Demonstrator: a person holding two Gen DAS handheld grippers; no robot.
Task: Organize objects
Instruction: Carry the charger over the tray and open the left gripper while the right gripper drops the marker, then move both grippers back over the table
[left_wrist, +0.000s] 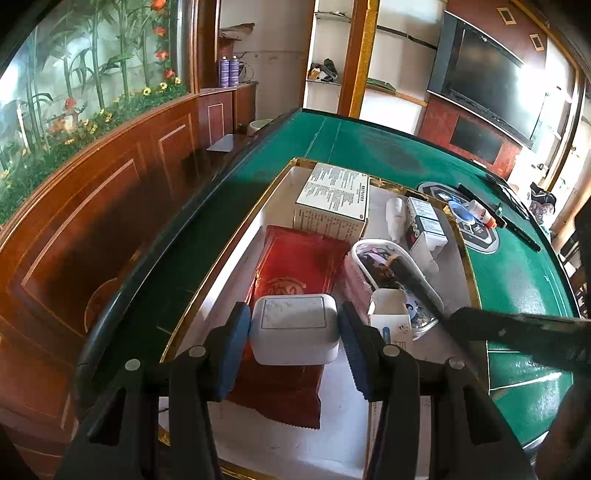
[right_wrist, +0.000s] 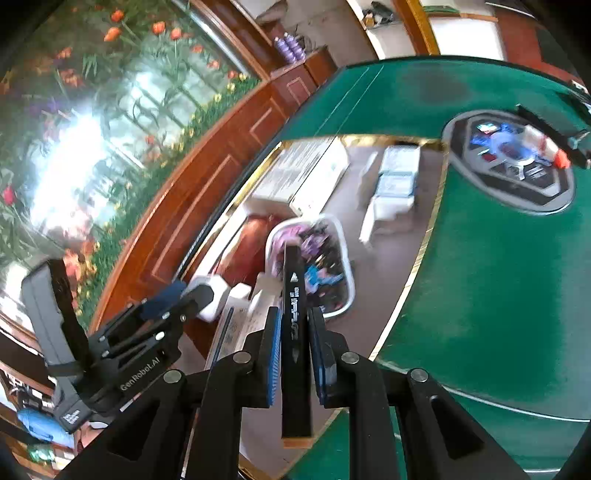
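My left gripper (left_wrist: 293, 334) holds a small white rounded case (left_wrist: 294, 328) between its blue pads, just above a red foil packet (left_wrist: 295, 266) inside a gold-rimmed white tray (left_wrist: 236, 236). My right gripper (right_wrist: 295, 354) is shut on a long flat black bar (right_wrist: 295, 332), which points over a clear tub of small items (right_wrist: 314, 258) in the tray. The same bar (left_wrist: 517, 332) enters the left wrist view from the right. The left gripper (right_wrist: 173, 299) with the white case (right_wrist: 218, 295) shows at the left in the right wrist view.
The tray sits on a green felt table (left_wrist: 517, 273). It also holds a large white printed box (left_wrist: 332, 199), small stacked boxes (left_wrist: 424, 221), a white bottle (left_wrist: 395, 214) and an open white carton (left_wrist: 391, 317). A round control panel (right_wrist: 509, 162) with a small orange-capped bottle (right_wrist: 546, 147) lies beyond. A wooden wall (left_wrist: 92, 221) runs left.
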